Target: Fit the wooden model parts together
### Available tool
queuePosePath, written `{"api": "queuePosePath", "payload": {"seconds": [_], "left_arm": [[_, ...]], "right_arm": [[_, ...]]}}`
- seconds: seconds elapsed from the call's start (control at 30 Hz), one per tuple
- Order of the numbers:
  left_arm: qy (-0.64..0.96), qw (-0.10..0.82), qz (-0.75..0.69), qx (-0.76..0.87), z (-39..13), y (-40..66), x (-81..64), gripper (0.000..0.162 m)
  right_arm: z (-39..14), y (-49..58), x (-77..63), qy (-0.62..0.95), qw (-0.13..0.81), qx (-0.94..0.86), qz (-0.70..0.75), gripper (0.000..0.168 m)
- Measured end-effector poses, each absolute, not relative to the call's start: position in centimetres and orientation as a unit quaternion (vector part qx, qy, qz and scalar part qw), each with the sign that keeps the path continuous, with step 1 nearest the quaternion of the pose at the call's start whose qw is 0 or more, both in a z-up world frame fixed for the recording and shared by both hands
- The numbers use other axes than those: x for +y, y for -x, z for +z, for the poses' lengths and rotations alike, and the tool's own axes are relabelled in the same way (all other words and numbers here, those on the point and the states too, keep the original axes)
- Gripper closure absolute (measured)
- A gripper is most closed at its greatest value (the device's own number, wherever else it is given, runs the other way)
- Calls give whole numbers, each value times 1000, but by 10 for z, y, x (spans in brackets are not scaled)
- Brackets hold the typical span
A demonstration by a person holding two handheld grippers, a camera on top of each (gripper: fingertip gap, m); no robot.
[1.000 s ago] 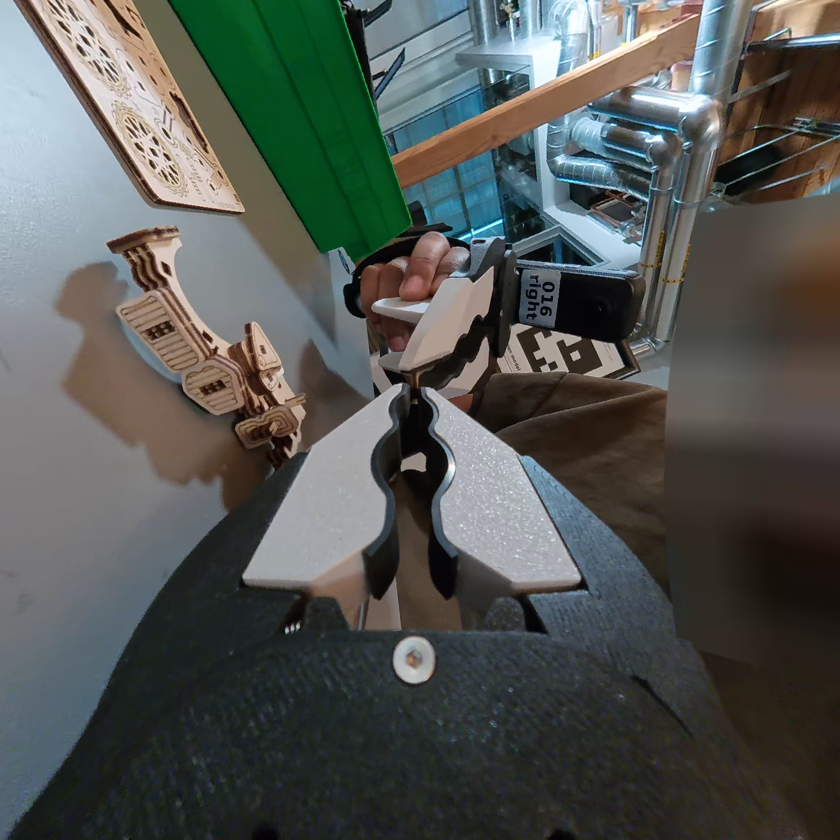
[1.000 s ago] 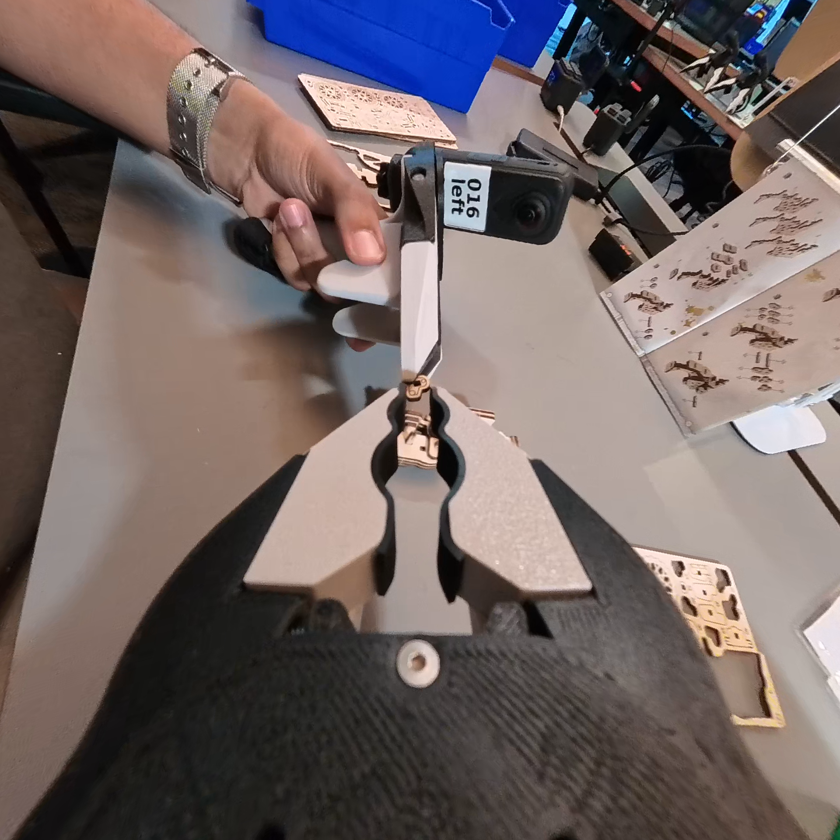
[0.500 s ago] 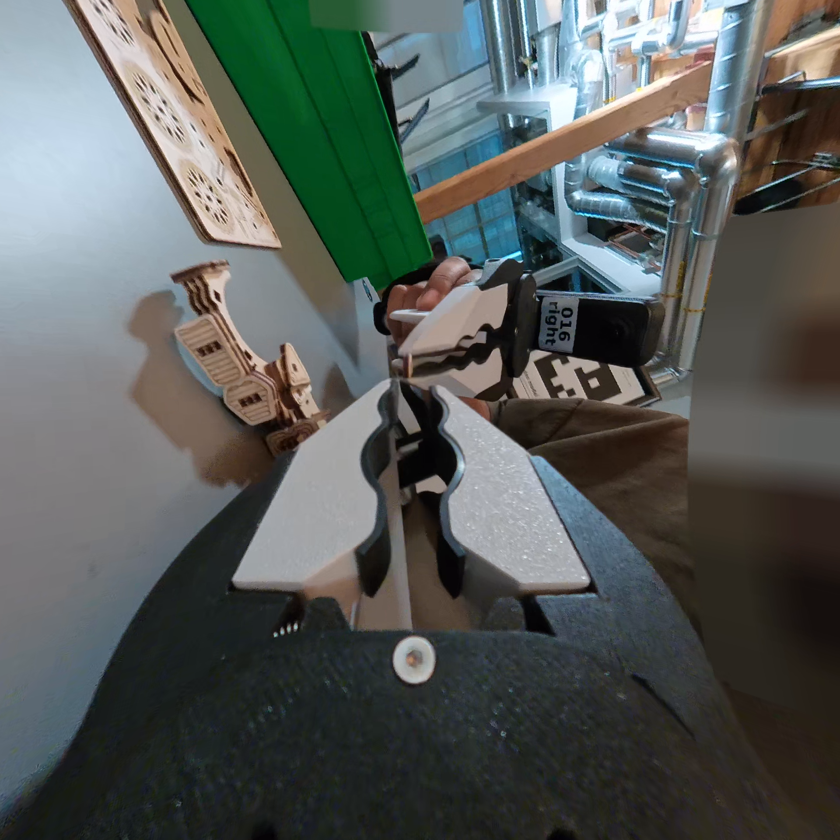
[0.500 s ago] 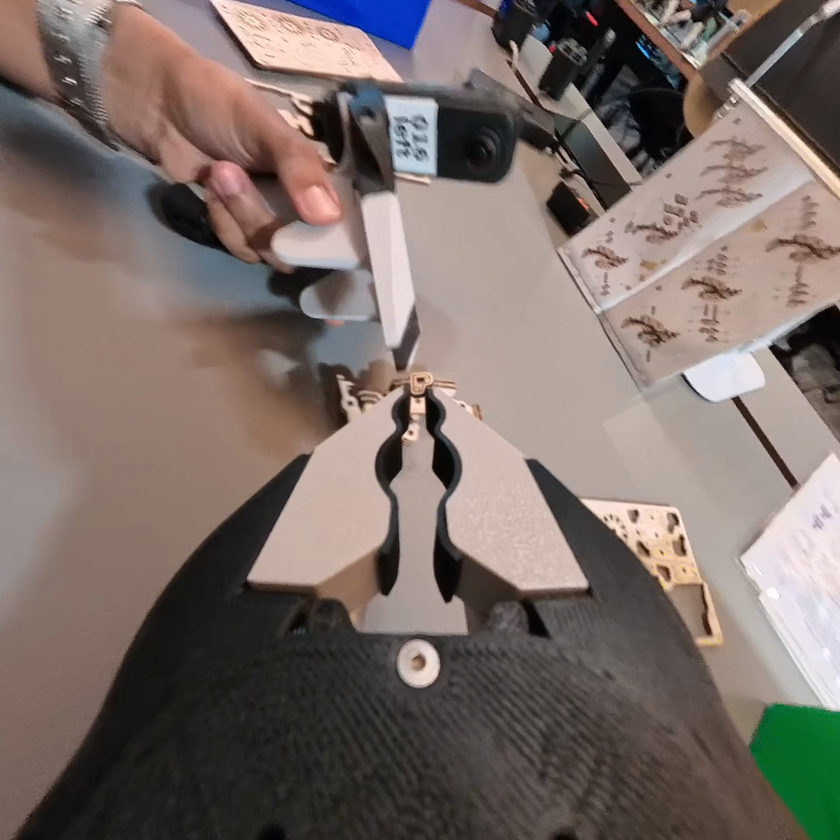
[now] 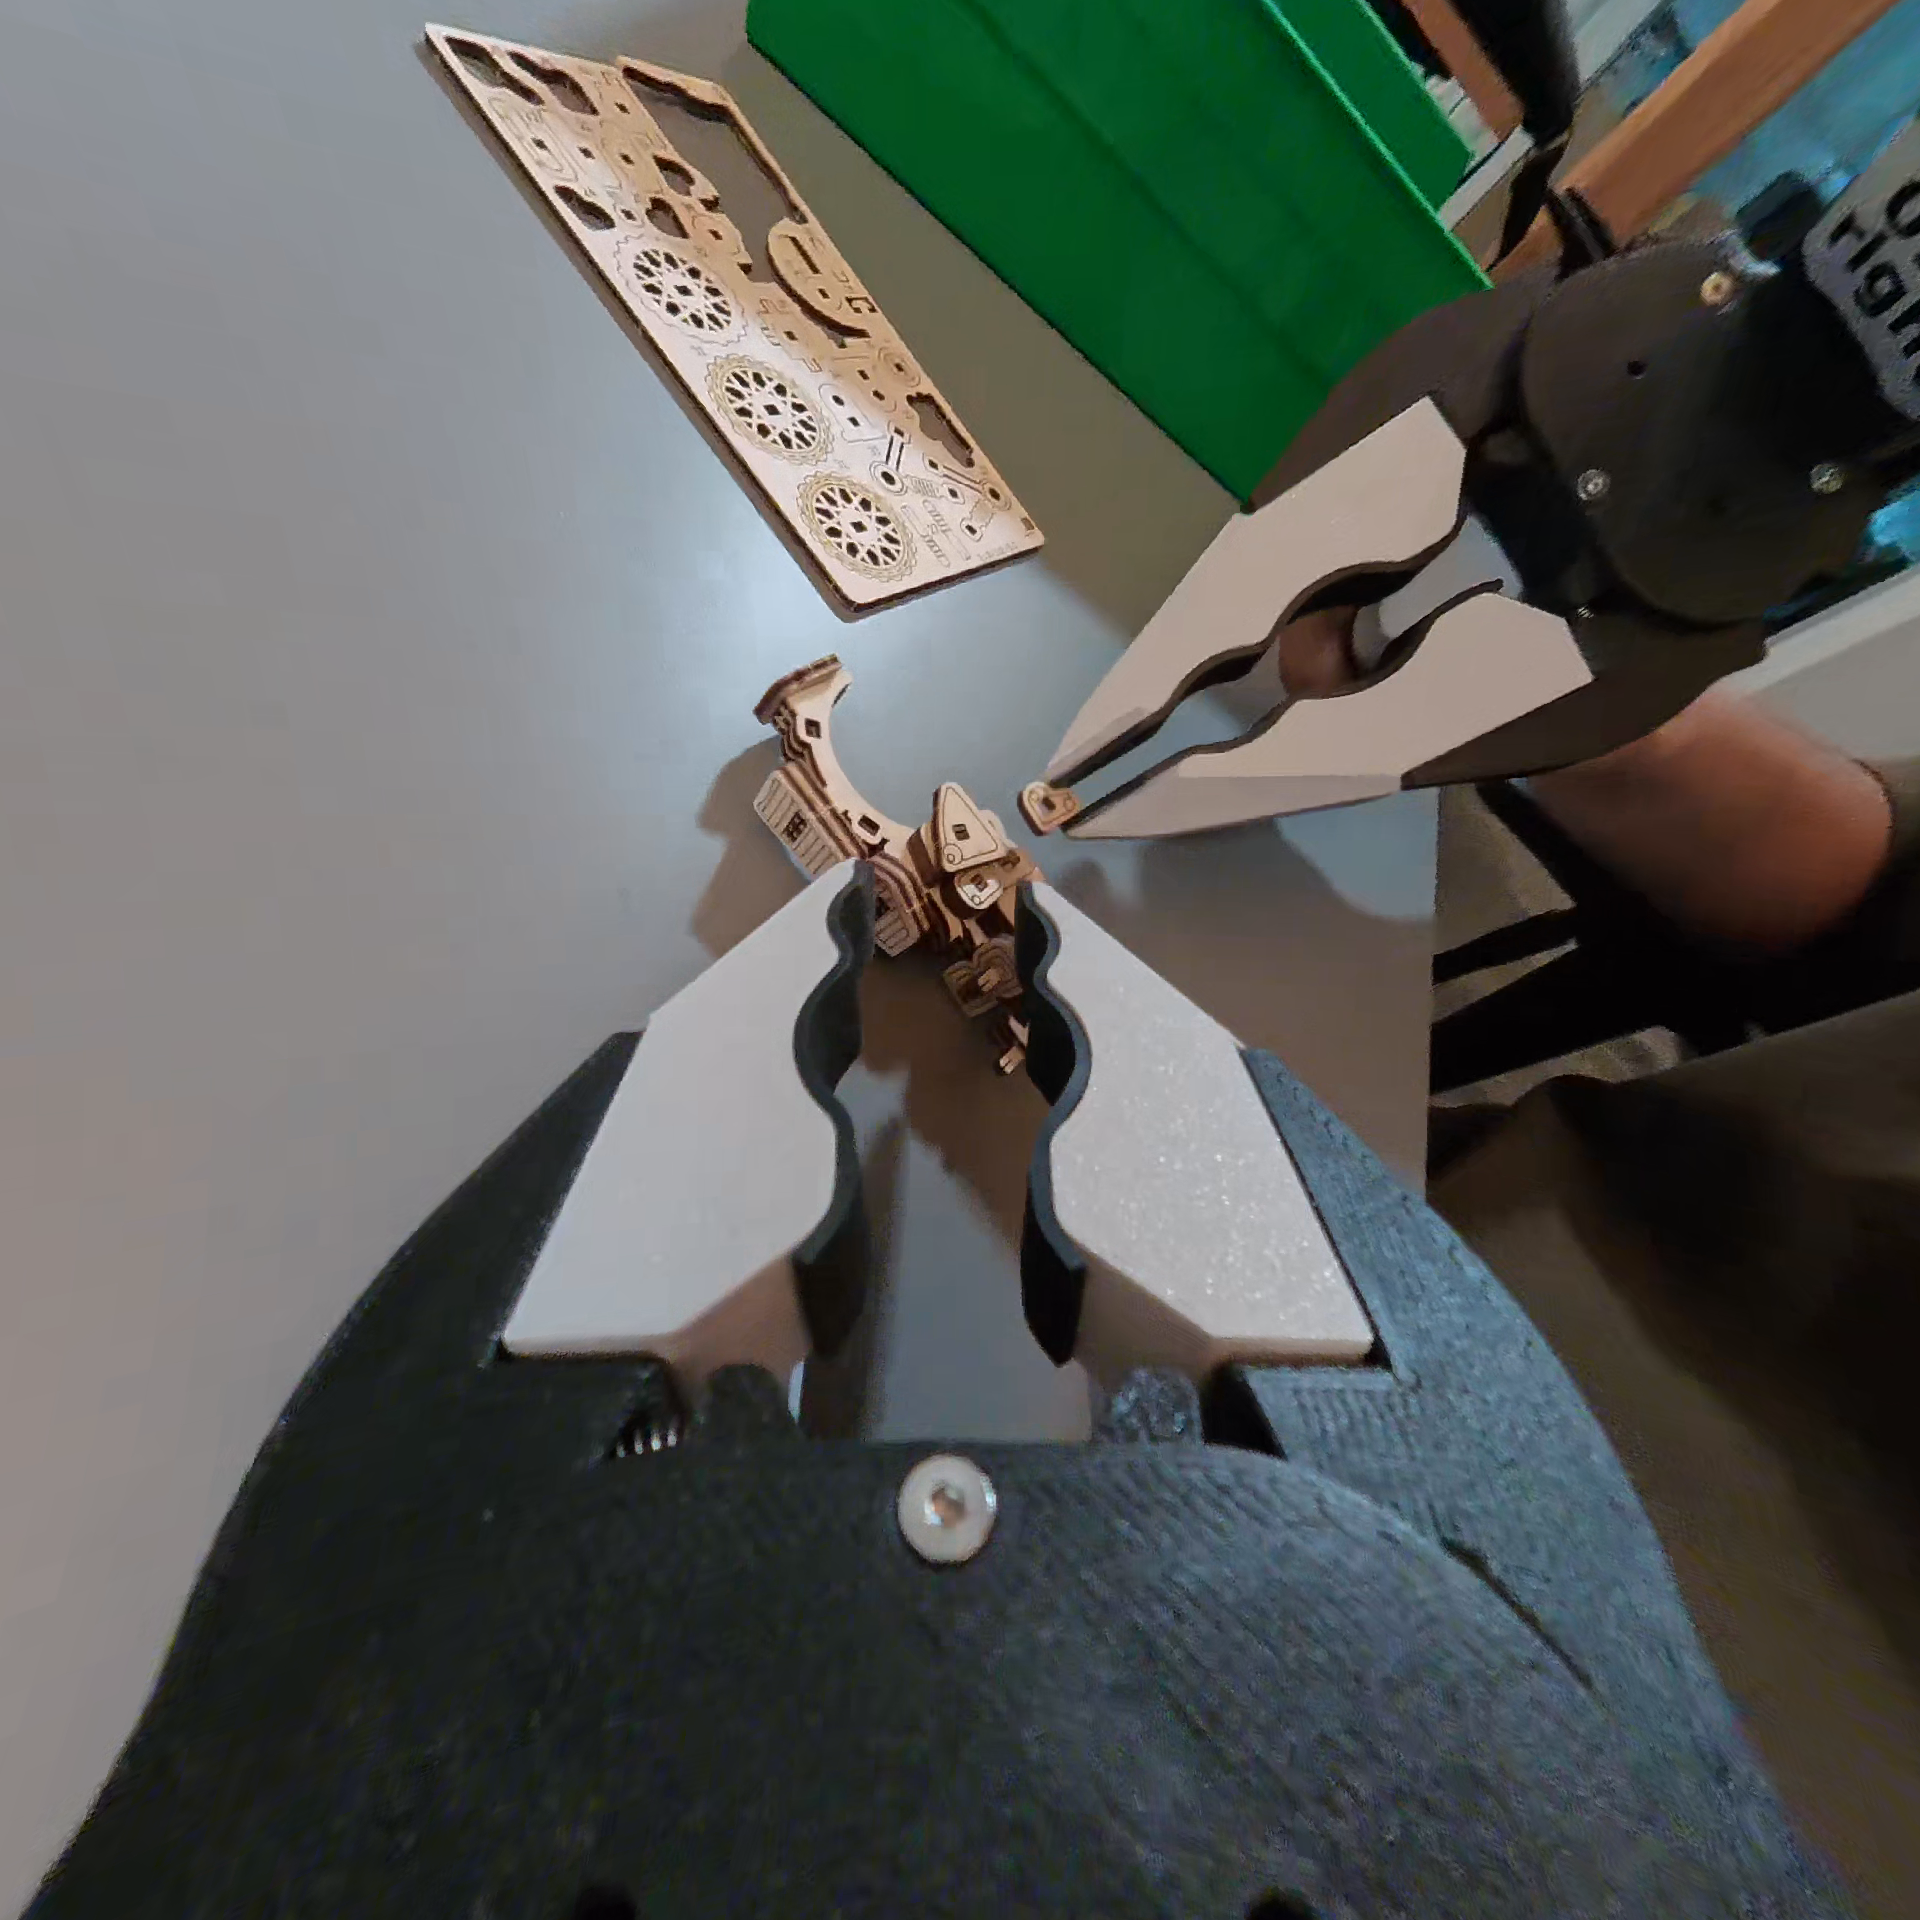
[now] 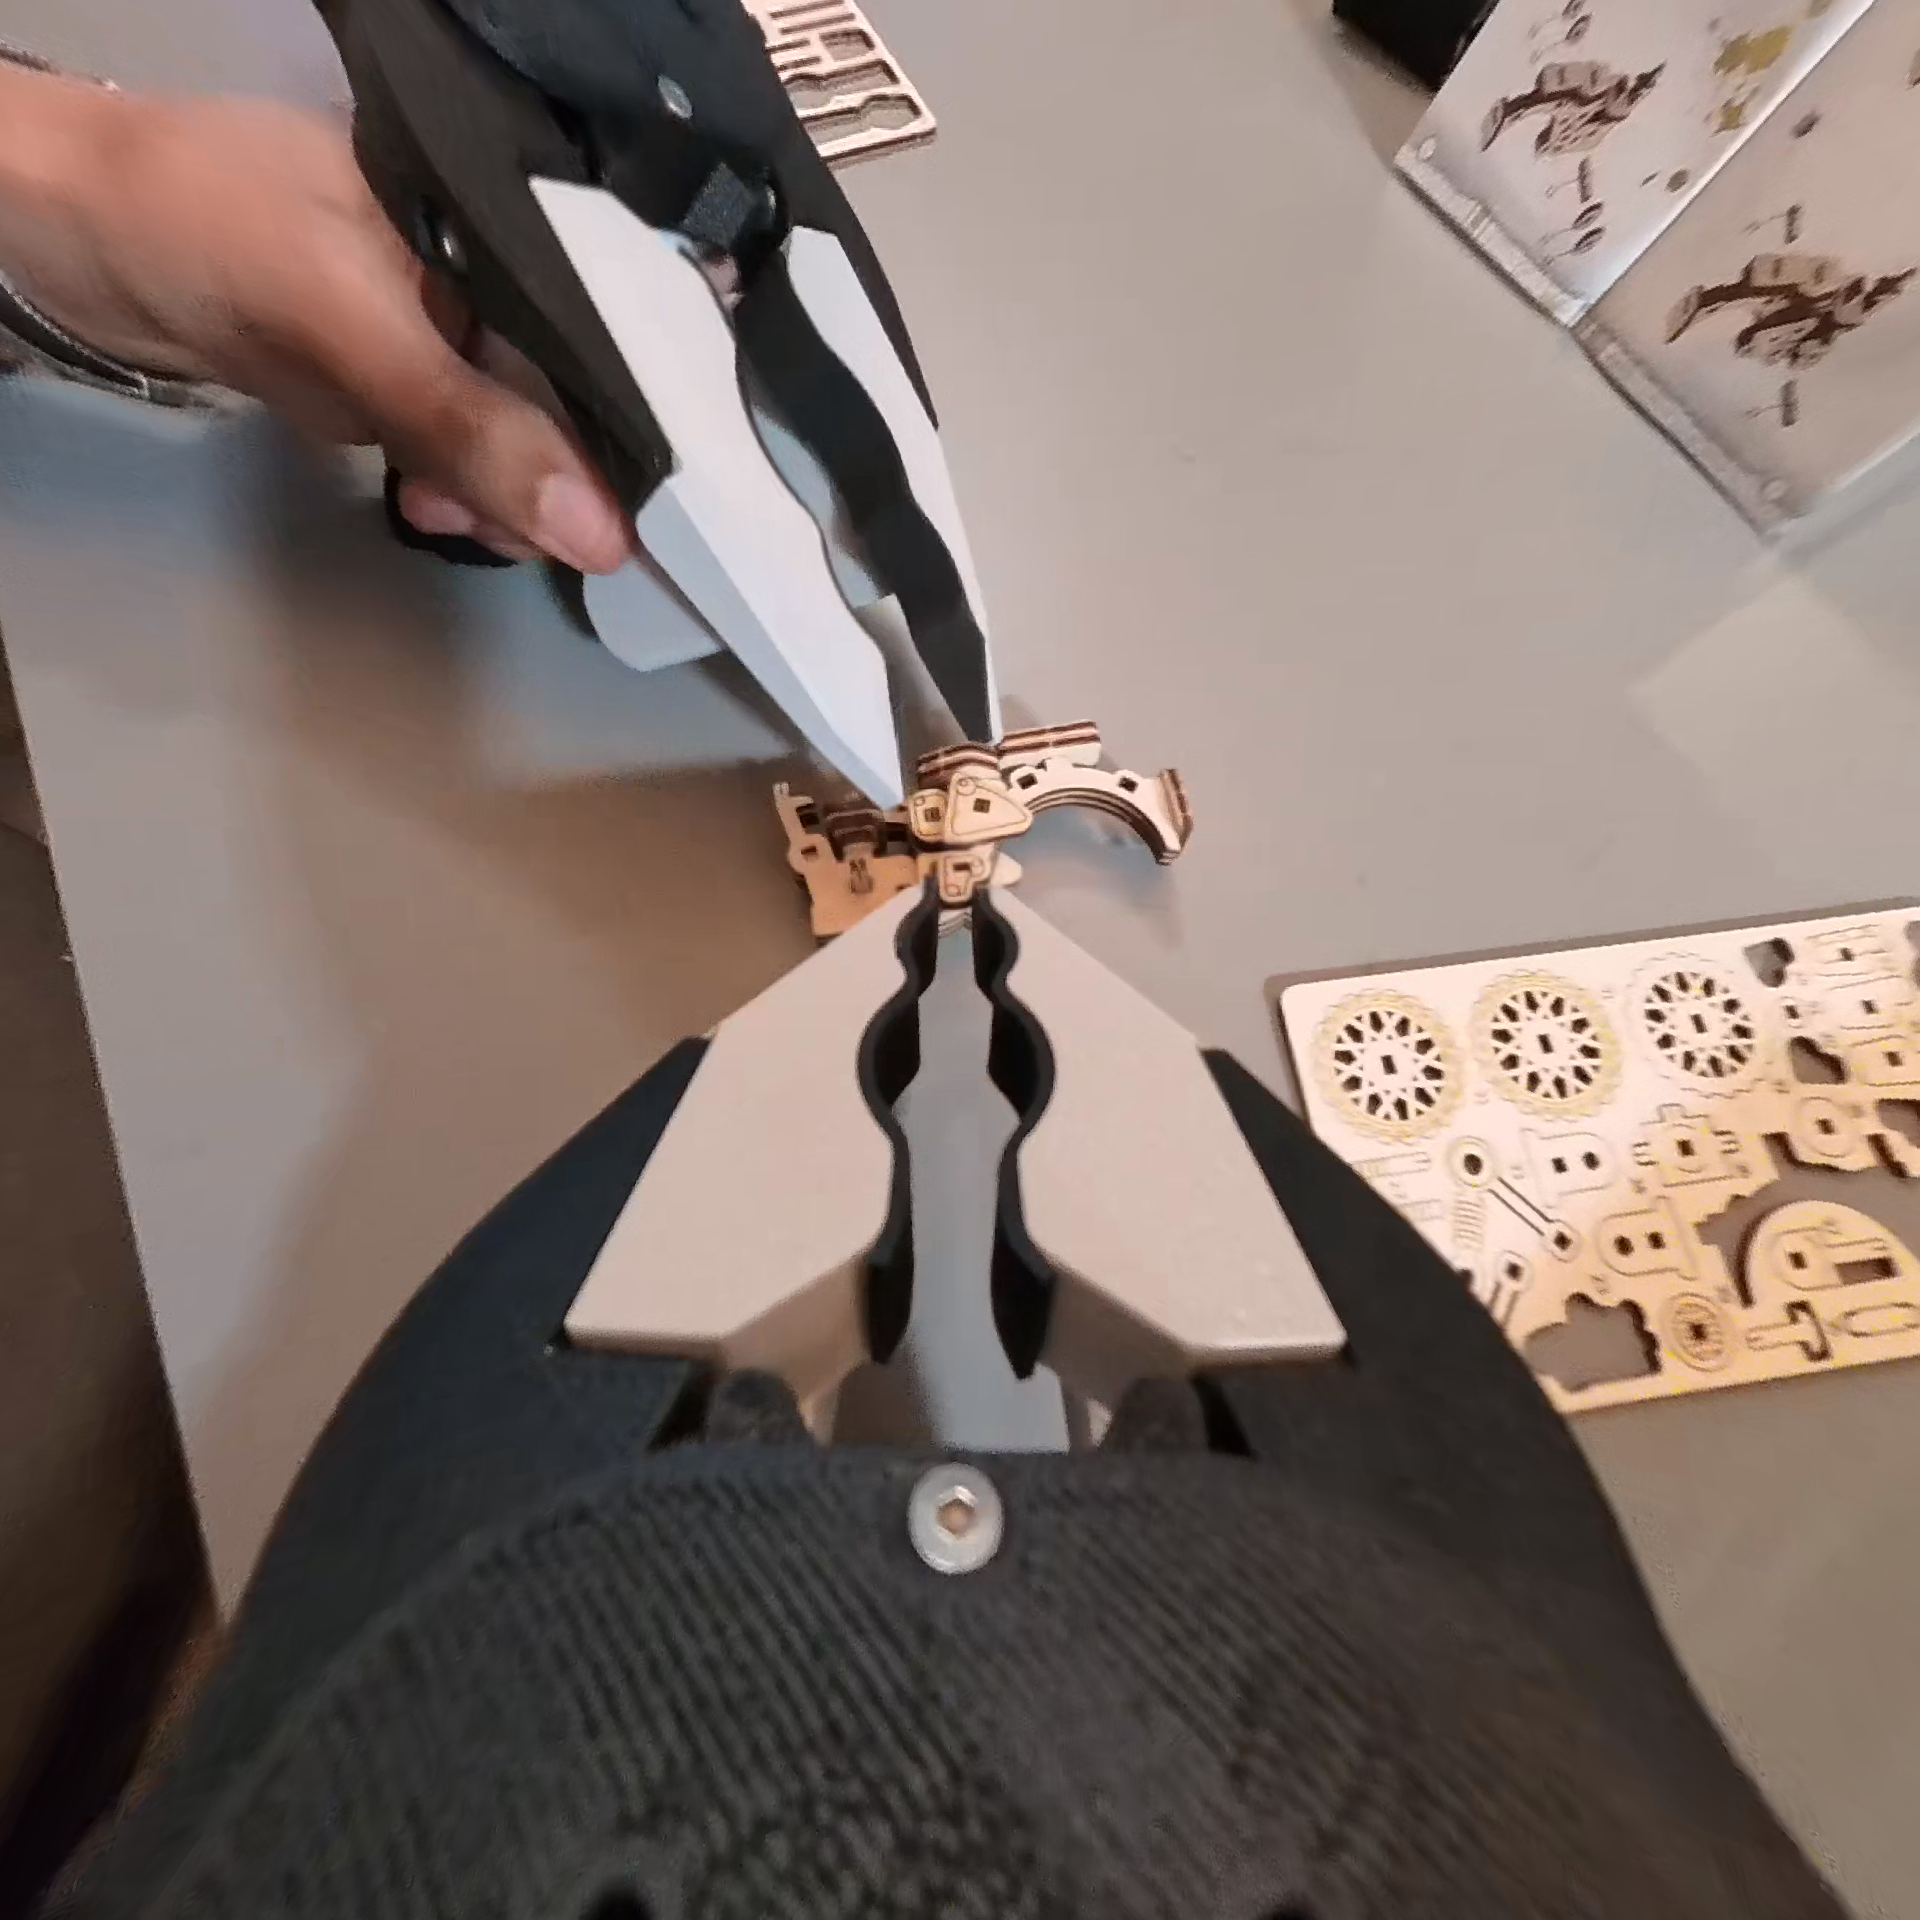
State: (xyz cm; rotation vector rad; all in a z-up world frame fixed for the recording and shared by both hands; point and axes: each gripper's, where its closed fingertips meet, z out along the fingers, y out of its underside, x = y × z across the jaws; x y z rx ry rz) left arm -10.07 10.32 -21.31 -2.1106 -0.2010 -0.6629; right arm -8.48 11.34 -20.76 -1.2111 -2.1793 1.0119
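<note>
A partly built wooden model (image 5: 821, 769) with a curved arm lies on the grey table; it also shows in the right wrist view (image 6: 1101, 790). My left gripper (image 5: 940, 894) has its jaws set wide around the model's middle, with both fingertips against it; it also shows in the right wrist view (image 6: 935, 758). My right gripper (image 6: 954, 909) is shut on a small flat wooden piece (image 6: 961, 868) and holds it right beside the model. In the left wrist view the right gripper (image 5: 1044, 805) and its small wooden piece (image 5: 1051, 802) stand just right of the model.
A laser-cut parts sheet (image 5: 727, 312) with gear shapes lies beyond the model; it also shows in the right wrist view (image 6: 1621, 1143). A green bin (image 5: 1122, 208) stands behind it. Instruction sheets (image 6: 1714, 208) and another parts sheet (image 6: 852, 83) lie farther off. My two grippers' fingertips are within a few centimetres of each other.
Both grippers have come down from mid-air to the table. The left gripper's jaws have widened and now sit around the model. The right gripper has brought its small piece next to the model.
</note>
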Motion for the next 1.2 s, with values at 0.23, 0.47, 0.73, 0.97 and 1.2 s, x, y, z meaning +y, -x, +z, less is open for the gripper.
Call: {"api": "queuePosePath", "payload": {"seconds": [0.23, 0.47, 0.73, 0.97, 1.2], "left_arm": [[861, 433, -255, -79, -218, 99, 104, 142], [860, 432, -258, -83, -218, 99, 103, 142], [860, 431, -260, -85, -218, 100, 103, 143], [865, 427, -250, -86, -221, 102, 103, 157], [862, 427, -259, -91, -220, 102, 103, 158]], "right_arm": [[-214, 84, 106, 468, 180, -784, 364, 164], [-215, 84, 106, 479, 176, -782, 357, 164], [-217, 85, 106, 469, 190, -788, 350, 164], [-216, 86, 112, 473, 196, -782, 355, 164], [-216, 86, 112, 469, 197, -784, 356, 164]]}}
